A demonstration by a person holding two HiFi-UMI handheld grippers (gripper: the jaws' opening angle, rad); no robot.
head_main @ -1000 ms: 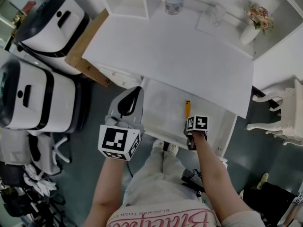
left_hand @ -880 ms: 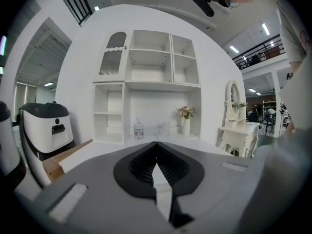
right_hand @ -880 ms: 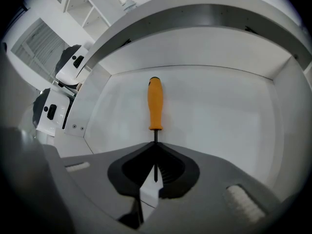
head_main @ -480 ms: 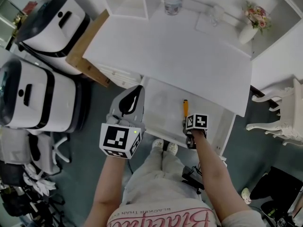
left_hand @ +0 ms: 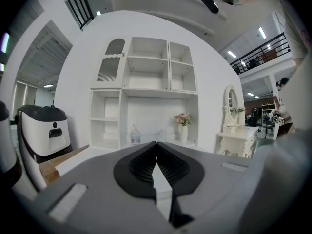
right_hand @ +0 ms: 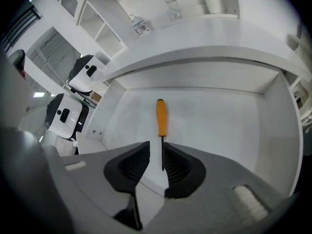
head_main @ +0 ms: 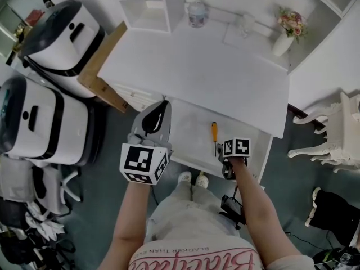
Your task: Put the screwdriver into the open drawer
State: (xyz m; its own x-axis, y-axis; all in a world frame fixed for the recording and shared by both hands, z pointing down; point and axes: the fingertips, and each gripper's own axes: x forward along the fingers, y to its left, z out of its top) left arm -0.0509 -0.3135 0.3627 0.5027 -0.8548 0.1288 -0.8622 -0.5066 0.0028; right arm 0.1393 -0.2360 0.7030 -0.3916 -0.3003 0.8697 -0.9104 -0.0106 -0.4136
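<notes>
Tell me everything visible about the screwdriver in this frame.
The screwdriver has an orange, plastic-looking handle and a thin dark metal shaft. It lies flat on the white floor of the open drawer, handle toward the desk, shaft toward the right tool, whose closing jaws frame its tip, apparently without touching it.

Bottle point(head_main: 197, 13) + flower vase point(head_main: 280, 43) at back; 2 white machines point(head_main: 39, 122) L; chair point(head_main: 333, 135) R.
</notes>
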